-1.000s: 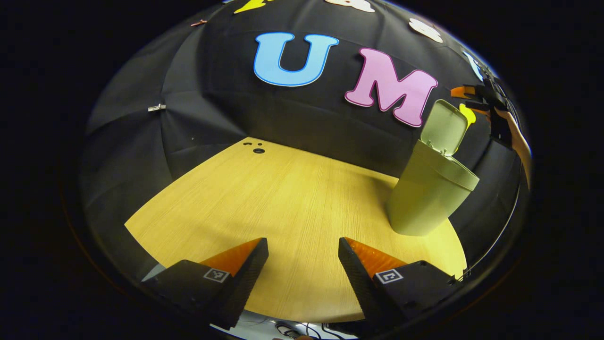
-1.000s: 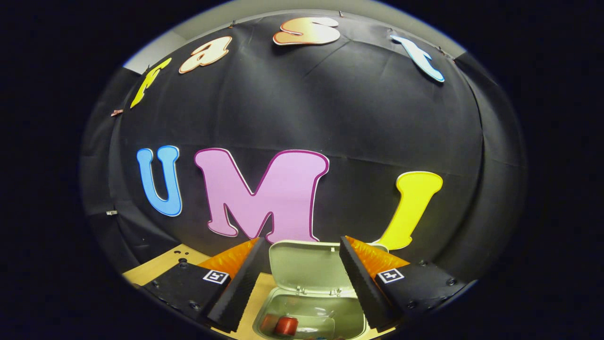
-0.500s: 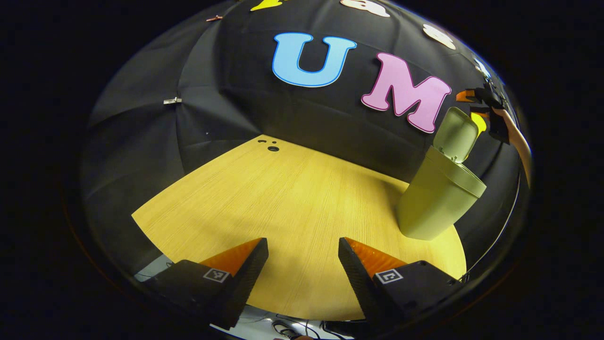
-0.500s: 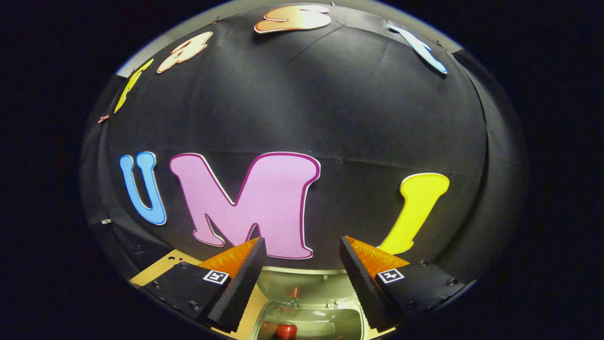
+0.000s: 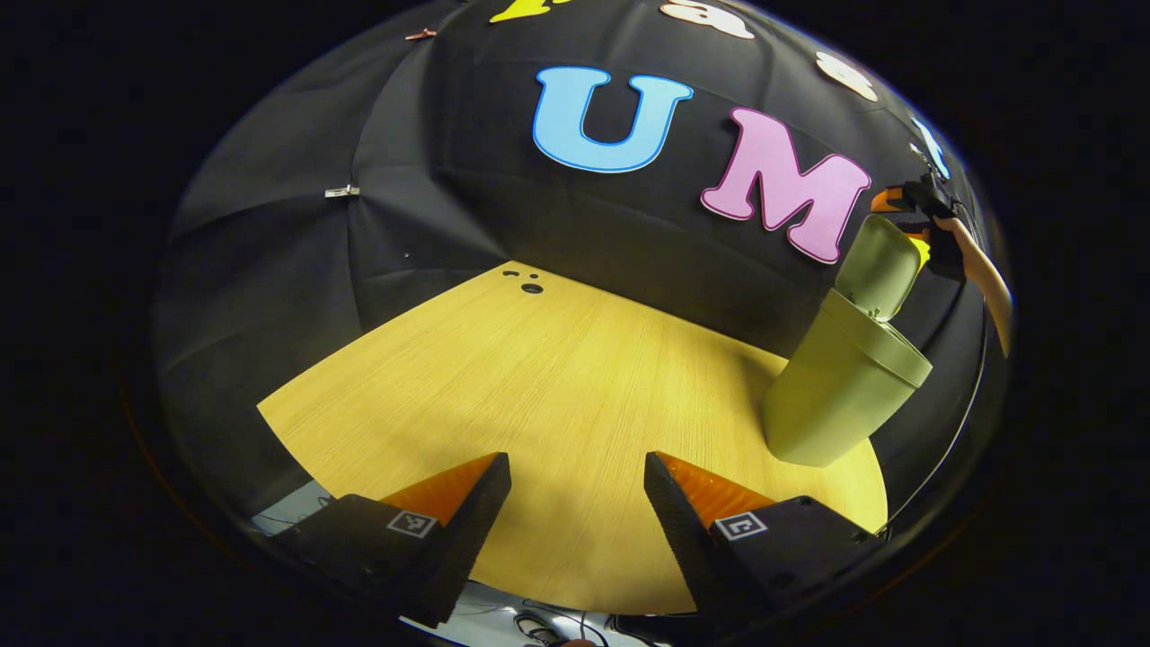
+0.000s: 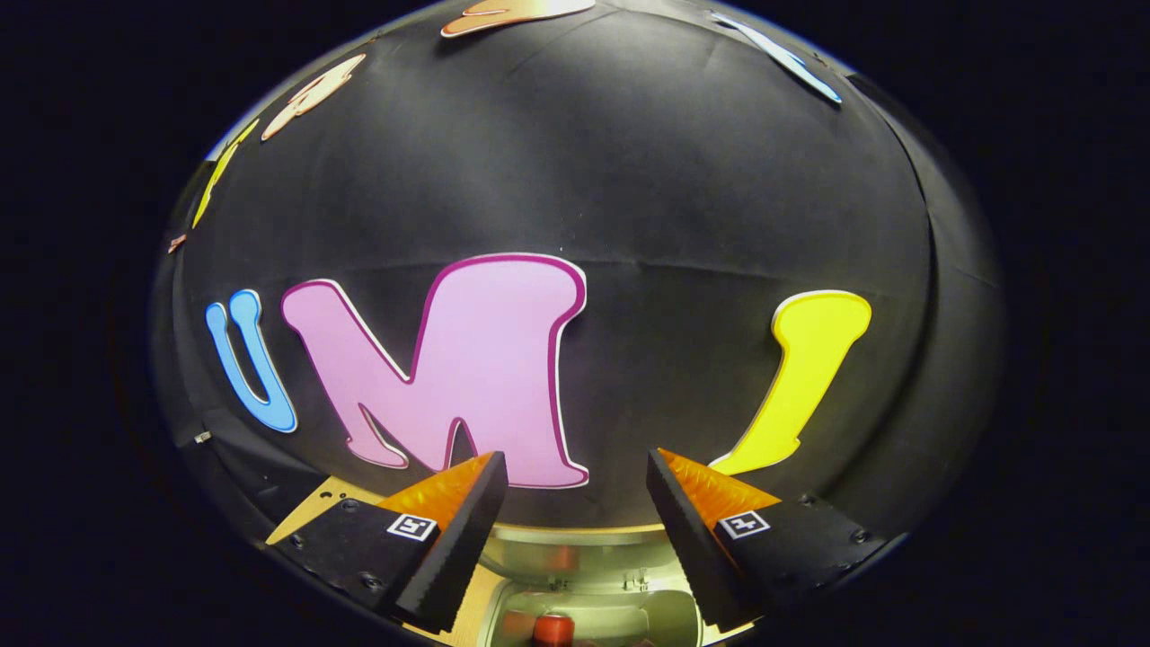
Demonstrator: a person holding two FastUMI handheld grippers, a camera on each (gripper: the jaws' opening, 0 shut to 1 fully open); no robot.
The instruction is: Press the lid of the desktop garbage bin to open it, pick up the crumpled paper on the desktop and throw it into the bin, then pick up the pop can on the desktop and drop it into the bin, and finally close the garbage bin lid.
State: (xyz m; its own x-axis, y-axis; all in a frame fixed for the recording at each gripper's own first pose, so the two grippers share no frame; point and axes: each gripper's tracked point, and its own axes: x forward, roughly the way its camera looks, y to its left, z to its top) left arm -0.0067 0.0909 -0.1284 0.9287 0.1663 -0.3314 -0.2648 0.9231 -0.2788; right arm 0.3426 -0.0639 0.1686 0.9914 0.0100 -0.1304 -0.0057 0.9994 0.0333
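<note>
Meanwhile, in the left gripper view, the left gripper (image 5: 577,503) hovered over the near edge of the wooden desktop (image 5: 539,386), its two fingers spread apart with nothing between them. Toward three o'clock in that view stood the green garbage bin (image 5: 840,391), upright on the desktop near its right edge, with its lid (image 5: 879,267) swung up and tilted back on its hinge. Just past the lid's top, at about two o'clock, the right gripper (image 5: 903,208) reached in beside the lid, held by a hand (image 5: 979,274); whether it touched the lid could not be told. In the right gripper view, the right gripper (image 6: 575,503) was also spread apart and empty, and at six o'clock the raised lid (image 6: 575,553) sat between its fingers, with the red pop can (image 6: 554,629) lying inside the open bin (image 6: 669,620) below.
</note>
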